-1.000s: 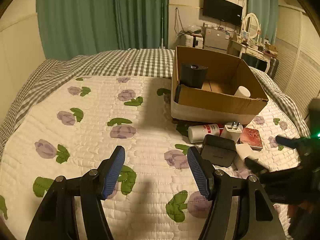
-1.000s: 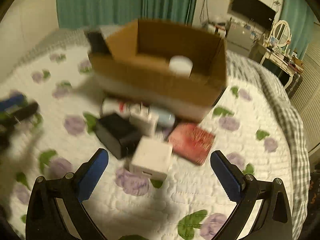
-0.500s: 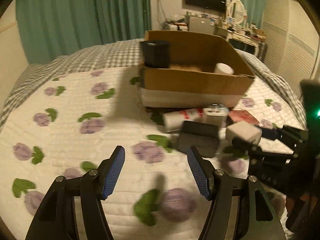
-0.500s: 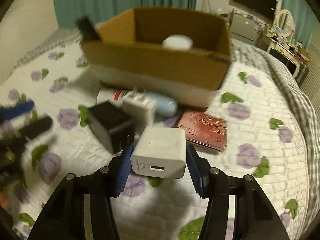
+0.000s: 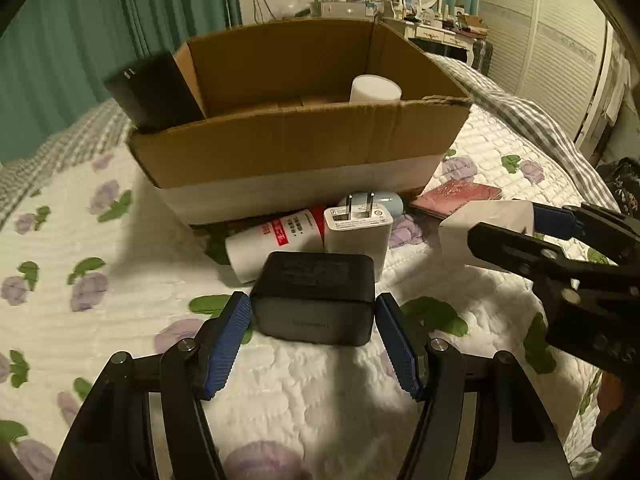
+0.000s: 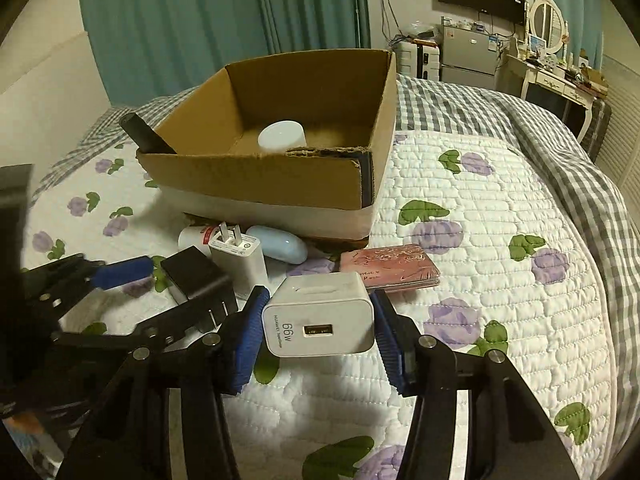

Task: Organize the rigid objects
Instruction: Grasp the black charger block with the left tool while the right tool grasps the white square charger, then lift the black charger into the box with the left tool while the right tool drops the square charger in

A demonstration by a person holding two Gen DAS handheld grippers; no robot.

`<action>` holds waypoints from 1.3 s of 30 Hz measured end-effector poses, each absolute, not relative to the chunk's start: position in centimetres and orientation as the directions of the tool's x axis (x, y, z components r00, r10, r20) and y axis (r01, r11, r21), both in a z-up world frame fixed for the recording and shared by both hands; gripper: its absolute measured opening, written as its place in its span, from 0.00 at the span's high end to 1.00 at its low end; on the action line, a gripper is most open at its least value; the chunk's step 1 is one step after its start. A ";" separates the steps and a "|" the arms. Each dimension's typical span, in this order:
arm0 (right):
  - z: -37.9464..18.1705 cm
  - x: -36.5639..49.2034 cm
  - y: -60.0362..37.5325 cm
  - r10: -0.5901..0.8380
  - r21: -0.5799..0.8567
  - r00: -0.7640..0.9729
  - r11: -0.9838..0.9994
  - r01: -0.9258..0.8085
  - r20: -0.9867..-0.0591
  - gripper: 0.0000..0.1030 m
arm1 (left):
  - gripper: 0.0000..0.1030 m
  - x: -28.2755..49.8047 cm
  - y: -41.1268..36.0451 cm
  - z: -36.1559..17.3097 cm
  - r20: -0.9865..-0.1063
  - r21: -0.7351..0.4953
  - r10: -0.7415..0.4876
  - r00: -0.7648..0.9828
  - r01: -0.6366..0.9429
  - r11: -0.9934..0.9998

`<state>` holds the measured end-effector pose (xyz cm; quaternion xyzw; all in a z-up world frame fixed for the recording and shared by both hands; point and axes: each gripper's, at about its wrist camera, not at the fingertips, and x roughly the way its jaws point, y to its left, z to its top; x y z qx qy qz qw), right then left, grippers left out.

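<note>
My right gripper (image 6: 318,330) is shut on a white 66W charger (image 6: 320,314) and holds it above the quilt; the charger also shows in the left wrist view (image 5: 486,226). My left gripper (image 5: 314,326) has its pads against both sides of a black charger (image 5: 314,298) that rests on the quilt. A cardboard box (image 5: 296,148) stands behind, with a white cylinder (image 5: 375,88) inside and a black box (image 5: 154,90) leaning at its left corner. In front of it lie a white plug adapter (image 5: 357,230), a white tube (image 5: 276,240), a pale blue case (image 6: 278,244) and a pink booklet (image 6: 390,266).
The floral quilt (image 6: 500,240) covers the bed, with a checked blanket (image 6: 560,132) at the far side. Green curtains (image 6: 224,20), a wall TV and a dresser stand behind the bed.
My left gripper moved forward and closed around the black charger. My right gripper, open a second ago, closed on the white charger and lifted it.
</note>
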<state>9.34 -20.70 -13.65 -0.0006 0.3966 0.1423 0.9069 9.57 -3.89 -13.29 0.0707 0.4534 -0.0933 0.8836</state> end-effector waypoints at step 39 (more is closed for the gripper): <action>-6.0 6.4 -19.1 0.255 0.057 0.748 0.958 -0.281 -0.613 0.51 | 0.29 5.8 -2.3 -5.5 -0.732 0.064 -0.038 0.680 0.123 0.990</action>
